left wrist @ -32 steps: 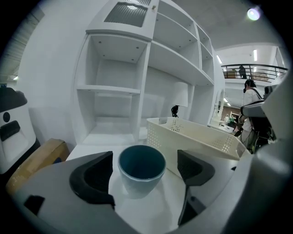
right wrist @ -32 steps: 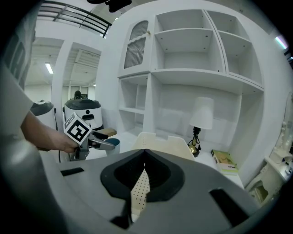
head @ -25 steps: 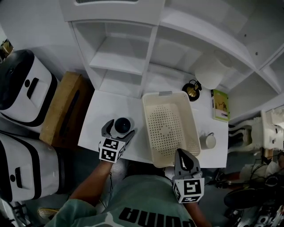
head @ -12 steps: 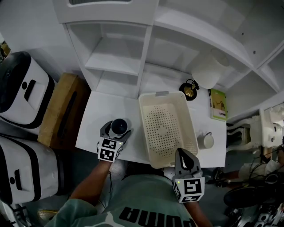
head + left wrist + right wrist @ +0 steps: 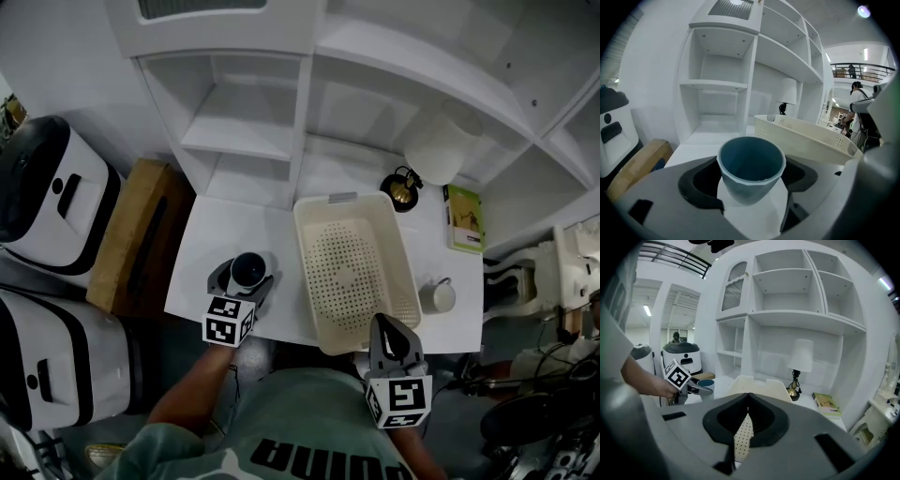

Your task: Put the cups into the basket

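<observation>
On the left tool (image 5: 245, 277) we have just been closing parted jaws round the upright blue cup (image 5: 750, 164), basket (image 5: 302, 262) just to its right; right tool (image 5: 386, 326) clenched, empty.

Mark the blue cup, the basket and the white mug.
Blue cup (image 5: 751, 161): left gripper view, inner wall.
Basket (image 5: 352, 277): head view, bare perforated floor.
White mug (image 5: 437, 298): head view, open top.

worktop (image 5: 217, 239): white, five things carried | left part: blue cup (image 5: 248, 270) stood upright, near the basket (image 5: 303, 246) | middle: cream perforated basket laid lengthwise | right of basket: white cup (image 5: 437, 297) | rear right: lamp (image 5: 403, 188) and green book (image 5: 465, 220) set side by side
</observation>
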Demonstrator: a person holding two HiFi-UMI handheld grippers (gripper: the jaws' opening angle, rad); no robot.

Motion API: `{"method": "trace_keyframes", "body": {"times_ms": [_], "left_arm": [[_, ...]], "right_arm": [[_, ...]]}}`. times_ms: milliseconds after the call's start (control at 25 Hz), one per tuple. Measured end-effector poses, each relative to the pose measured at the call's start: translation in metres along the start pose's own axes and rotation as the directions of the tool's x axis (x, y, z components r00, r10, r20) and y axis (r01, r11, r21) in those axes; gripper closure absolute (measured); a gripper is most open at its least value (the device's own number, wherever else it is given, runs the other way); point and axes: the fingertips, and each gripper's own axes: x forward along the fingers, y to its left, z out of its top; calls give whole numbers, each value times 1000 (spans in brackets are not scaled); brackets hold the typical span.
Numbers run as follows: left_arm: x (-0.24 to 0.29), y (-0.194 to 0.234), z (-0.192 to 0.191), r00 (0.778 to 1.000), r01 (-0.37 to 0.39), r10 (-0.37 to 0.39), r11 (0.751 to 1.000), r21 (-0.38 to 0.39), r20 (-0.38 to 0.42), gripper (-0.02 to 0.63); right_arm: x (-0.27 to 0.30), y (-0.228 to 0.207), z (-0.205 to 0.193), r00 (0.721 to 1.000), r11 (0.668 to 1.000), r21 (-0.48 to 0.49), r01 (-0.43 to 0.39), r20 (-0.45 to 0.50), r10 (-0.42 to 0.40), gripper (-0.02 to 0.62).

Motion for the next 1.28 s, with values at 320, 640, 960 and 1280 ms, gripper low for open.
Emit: {"method": "trace_keyframes", "body": {"times_ms": [320,640,960,1280], "left_arm": [[-31,-19,48,998,7,-6,1000,-15,68,213],[-42,-51,84,995,49,-48,999,-11,85,213],[-38,-90,121,987,112,-113,994,18,111,213],[-17,-139,147,973,190,-195,980,52,121,213]], "right_arm": [[-1,-9,-2,999,999,32,-21,31,20,581],[-7,-23,-2,998,998,57,-36,61,32,581],[-23,-51,-10,997,995,98,3,76,-10,581],[-41,-81,-17,994,988,141,57,85,-69,581]]}}
